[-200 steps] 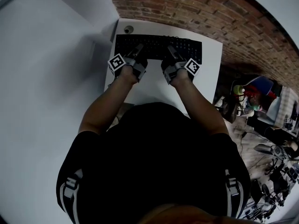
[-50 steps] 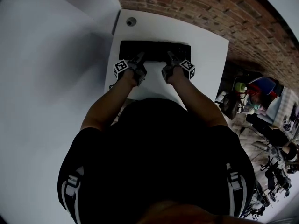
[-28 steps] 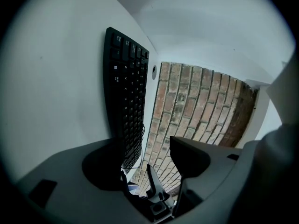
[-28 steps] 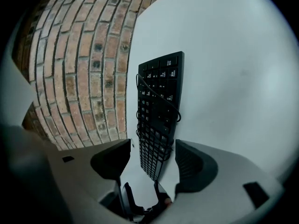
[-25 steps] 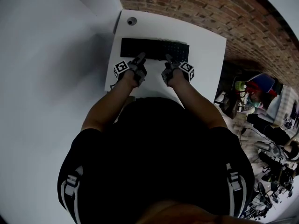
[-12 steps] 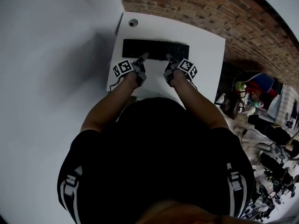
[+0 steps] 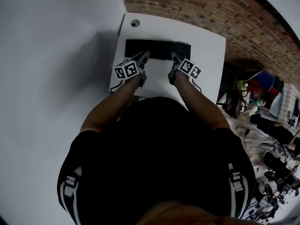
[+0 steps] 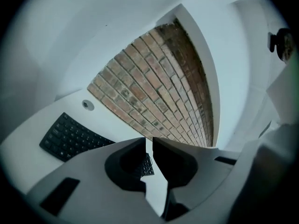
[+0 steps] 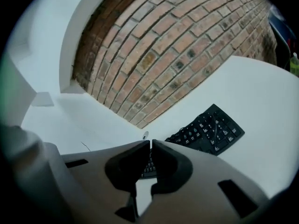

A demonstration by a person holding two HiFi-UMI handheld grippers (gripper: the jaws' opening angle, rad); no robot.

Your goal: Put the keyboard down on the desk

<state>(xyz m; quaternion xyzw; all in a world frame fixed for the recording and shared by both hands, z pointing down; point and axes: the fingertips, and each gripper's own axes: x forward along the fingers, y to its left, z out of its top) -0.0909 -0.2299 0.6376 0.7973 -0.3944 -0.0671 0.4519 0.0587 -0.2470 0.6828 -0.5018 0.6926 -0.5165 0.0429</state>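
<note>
The black keyboard lies flat on the white desk, near its far side. Both grippers hover over the keyboard's near edge and hold nothing. My left gripper is closing, with a narrow slit left between its jaws and nothing in it. In the left gripper view the keyboard lies below and beyond the left gripper. My right gripper is shut on nothing. In the right gripper view the keyboard runs off to the right, past the right gripper.
A round grommet sits in the desk's far left corner. A brick wall rises behind the desk and a white wall stands to its left. Cluttered gear lies on the floor beyond the desk's right edge.
Both grippers stood with spread jaws at the keyboard's near edge. They have since risen a little and drawn their jaws together. The keyboard stays on the desk.
</note>
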